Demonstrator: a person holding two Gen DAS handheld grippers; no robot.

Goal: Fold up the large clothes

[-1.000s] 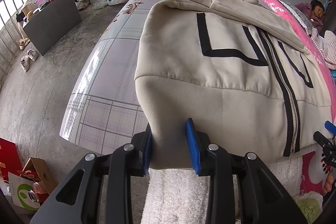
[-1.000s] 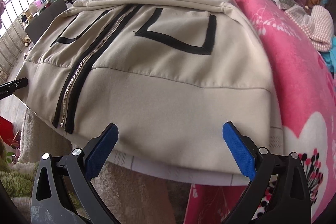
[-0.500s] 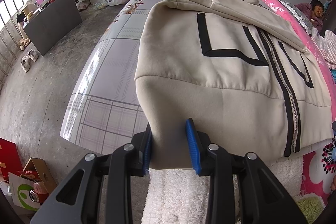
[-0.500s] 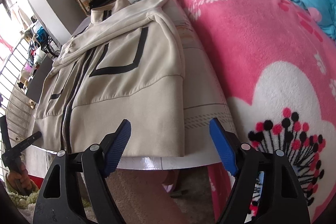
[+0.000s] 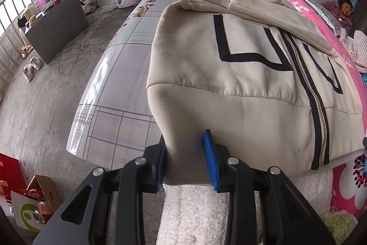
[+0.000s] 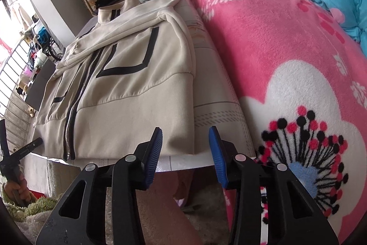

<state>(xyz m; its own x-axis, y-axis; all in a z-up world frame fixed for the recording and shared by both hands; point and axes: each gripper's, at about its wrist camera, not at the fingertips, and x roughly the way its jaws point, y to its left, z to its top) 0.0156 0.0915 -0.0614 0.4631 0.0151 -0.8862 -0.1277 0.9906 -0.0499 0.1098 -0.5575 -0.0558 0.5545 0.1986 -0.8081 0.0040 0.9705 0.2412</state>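
Note:
A cream zip jacket (image 5: 247, 75) with black trim lies flat on a table with a plaid cloth (image 5: 119, 75), collar at the far end. My left gripper (image 5: 186, 159) is shut on the jacket's near left hem corner at the table's front edge. In the right wrist view the jacket (image 6: 128, 88) lies to the left. My right gripper (image 6: 185, 153) is open, its blue pads on either side of the jacket's near right hem corner, not closed on it.
A pink floral blanket (image 6: 286, 56) covers the bed right of the table. A white fluffy rug (image 5: 201, 210) lies below the front edge. A dark cabinet (image 5: 57, 26), shoes and boxes (image 5: 29, 199) stand on the concrete floor to the left.
My right gripper has swung right to the jacket's right hem corner and narrowed its opening. My left gripper has held still, still clamped on the hem.

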